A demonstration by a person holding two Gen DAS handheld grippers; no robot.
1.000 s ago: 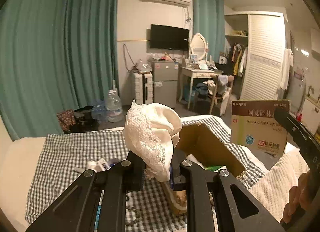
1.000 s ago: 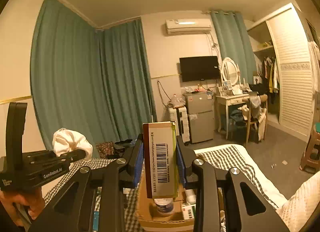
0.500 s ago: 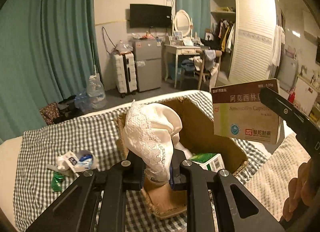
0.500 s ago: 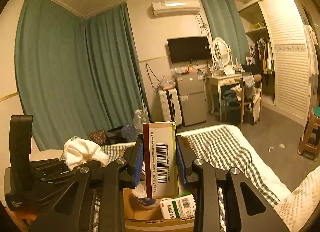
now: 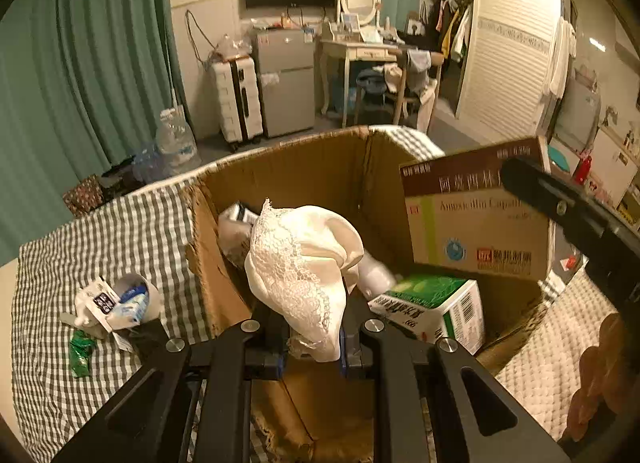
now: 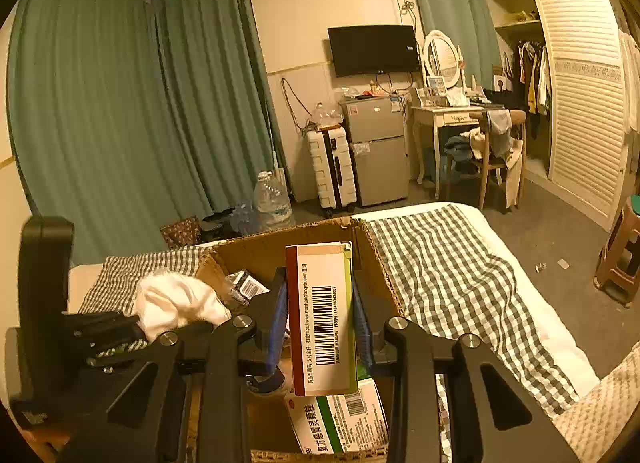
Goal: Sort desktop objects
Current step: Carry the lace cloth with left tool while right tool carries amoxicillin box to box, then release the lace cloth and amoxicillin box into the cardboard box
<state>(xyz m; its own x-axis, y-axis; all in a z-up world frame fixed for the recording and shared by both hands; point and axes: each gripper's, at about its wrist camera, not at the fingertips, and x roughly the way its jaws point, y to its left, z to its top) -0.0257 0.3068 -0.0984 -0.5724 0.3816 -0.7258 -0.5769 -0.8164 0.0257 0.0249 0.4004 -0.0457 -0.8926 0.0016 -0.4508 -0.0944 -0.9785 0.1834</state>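
My left gripper is shut on a cream lace cloth and holds it over the open cardboard box. The cloth also shows in the right wrist view. My right gripper is shut on an amoxicillin medicine box, upright over the same cardboard box. The medicine box also shows at the right of the left wrist view. A green and white medicine box and a bottle lie inside the cardboard box.
The cardboard box sits on a bed with a green checked sheet. A small pile of wrappers and packets lies on the sheet left of the box. A quilted blanket lies at the right.
Both grippers have tilted down and moved in over the cardboard box, carrying the cloth and the medicine box. Both are now lower, above the box's inside.
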